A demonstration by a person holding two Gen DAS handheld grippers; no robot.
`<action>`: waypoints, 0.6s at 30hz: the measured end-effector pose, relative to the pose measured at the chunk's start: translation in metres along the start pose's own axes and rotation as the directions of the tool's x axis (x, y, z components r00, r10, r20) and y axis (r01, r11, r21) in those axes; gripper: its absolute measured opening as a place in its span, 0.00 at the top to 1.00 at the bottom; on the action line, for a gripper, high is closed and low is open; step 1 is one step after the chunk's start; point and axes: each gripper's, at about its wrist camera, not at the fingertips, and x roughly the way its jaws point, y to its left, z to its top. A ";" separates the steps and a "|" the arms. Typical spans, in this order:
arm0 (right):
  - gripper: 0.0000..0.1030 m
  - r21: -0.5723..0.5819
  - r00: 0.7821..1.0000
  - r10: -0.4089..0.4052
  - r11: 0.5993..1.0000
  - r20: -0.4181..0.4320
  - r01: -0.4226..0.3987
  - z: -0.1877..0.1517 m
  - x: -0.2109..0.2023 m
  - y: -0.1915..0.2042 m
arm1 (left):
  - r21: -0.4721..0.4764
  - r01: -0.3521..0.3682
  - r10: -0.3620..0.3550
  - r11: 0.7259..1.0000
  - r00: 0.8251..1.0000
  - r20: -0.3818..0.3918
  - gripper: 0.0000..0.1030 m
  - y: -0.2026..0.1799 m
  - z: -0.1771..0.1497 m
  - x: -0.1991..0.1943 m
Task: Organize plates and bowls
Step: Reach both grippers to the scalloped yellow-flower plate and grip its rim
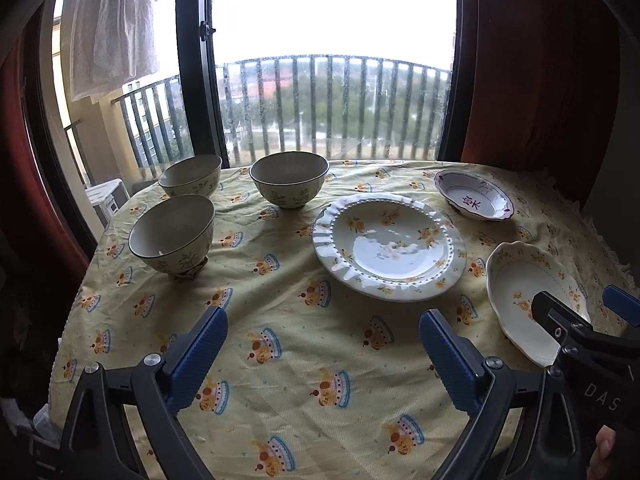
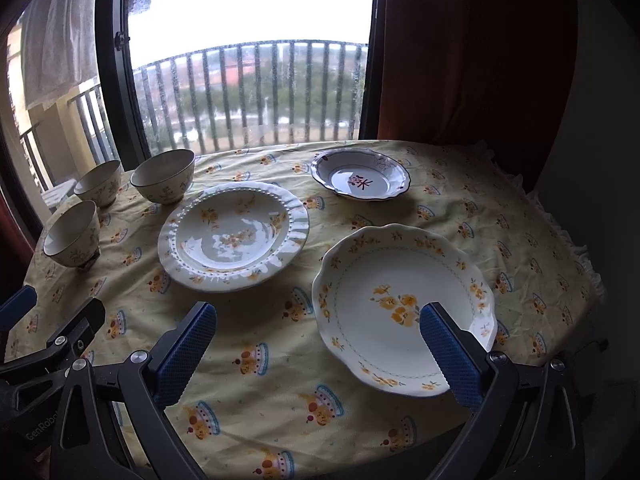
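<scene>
A yellow tablecloth (image 1: 304,344) printed with small cake motifs covers the round table, wrinkled in places and frilled along its right edge. Behind it stands a dark-framed window (image 1: 196,80) with a balcony railing (image 1: 320,104) beyond. A white lace curtain (image 1: 108,24) hangs left; a red curtain (image 2: 460,48) hangs right.

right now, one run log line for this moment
left gripper open, empty | right gripper open above scalloped plate | three bowls, three plates unstacked

I'm in a home: a cloth-covered bench (image 1: 304,344) of crockery by a balcony window (image 1: 332,80), red curtains (image 2: 460,52) beside.
</scene>
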 end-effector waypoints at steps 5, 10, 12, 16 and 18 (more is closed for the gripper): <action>0.06 0.027 0.999 -0.022 0.999 -0.044 0.023 0.003 0.016 -0.017 | 0.039 0.036 -0.035 0.999 0.999 -0.032 0.10 -0.026 0.007 0.020; 0.07 0.036 0.997 -0.032 0.999 -0.076 0.035 0.009 0.041 -0.042 | 0.041 0.053 -0.050 0.998 0.996 -0.071 0.13 -0.057 0.015 0.043; 0.07 0.030 0.996 -0.024 0.999 -0.085 0.027 0.015 0.053 -0.055 | 0.045 0.046 -0.042 0.998 0.995 -0.086 0.14 -0.072 0.019 0.052; 0.09 0.008 0.994 0.005 1.000 -0.113 -0.004 0.030 0.077 -0.079 | 0.049 0.020 -0.014 0.999 0.994 -0.112 0.16 -0.101 0.025 0.068; 0.09 -0.008 0.992 0.011 1.000 -0.122 -0.012 0.035 0.089 -0.091 | 0.042 0.008 -0.003 0.999 0.991 -0.135 0.17 -0.113 0.027 0.077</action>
